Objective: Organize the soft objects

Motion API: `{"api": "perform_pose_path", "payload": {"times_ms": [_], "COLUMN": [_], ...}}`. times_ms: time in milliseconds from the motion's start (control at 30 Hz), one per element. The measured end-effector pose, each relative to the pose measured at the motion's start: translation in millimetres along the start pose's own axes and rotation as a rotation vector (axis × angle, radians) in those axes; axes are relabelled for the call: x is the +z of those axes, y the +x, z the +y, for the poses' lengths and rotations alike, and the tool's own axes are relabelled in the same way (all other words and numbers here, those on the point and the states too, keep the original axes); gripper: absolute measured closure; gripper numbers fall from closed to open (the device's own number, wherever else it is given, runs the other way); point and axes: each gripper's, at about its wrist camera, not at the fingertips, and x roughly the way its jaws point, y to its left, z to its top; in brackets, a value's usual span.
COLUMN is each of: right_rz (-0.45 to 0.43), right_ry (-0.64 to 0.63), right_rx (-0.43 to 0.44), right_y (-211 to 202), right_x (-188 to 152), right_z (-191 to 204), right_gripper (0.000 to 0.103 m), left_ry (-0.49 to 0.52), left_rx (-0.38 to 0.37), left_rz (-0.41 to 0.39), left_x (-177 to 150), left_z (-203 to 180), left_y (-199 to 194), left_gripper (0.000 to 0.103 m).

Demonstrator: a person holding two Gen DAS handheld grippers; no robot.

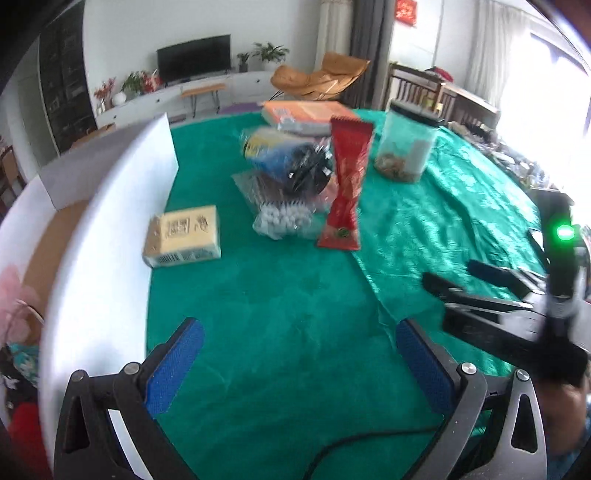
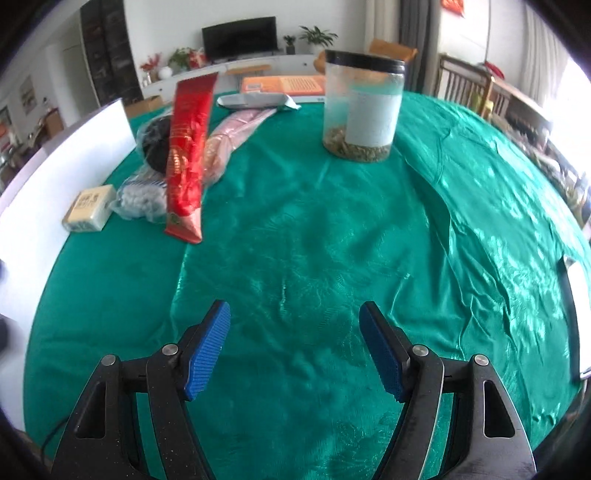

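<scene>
Red packet (image 2: 186, 158) leans against bagged goods (image 2: 142, 199), beside jar (image 2: 362, 110).

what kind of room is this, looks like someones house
Most likely a home living room: a TV on a low white cabinet, potted plants beside it, and a tan lounge chair near the curtains. The work happens on a table under a green cloth.

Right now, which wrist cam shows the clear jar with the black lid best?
Right wrist. The jar stands large, sharp and unobstructed, its black lid, white label and the brownish contents at its bottom all clear. The left wrist view shows the same jar smaller, blurred and washed out, behind the red packet.
</scene>
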Motion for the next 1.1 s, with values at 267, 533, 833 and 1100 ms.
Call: {"api": "perform_pose_path", "payload": {"times_ms": [267, 533, 833, 1100], "right_rz": [0.034, 0.040, 0.037, 0.036], "right_ry": [0.033, 0.017, 0.011, 0.010], "right_rx": [-0.047, -0.051, -0.048, -0.049], "right_y": [7, 8, 8, 8], "right_x": [-5, -7, -9, -9], "right_z": [-10, -9, -6, -5], "right_gripper": [0.027, 0.019, 0.014, 0.014], "left_ry": [-0.056, -0.022, -0.020, -0.005], "left_rx": [0.050, 0.082, 0.083, 0.078], "left_rz": [0.043, 0.050, 0.048, 0.103], "left_x": [-5, -14, -12, -2], "left_z": [14, 16, 16, 16], "left_y": [53, 64, 65, 68], "left_gripper": [0.000, 0.000, 0.000, 0.000]}}
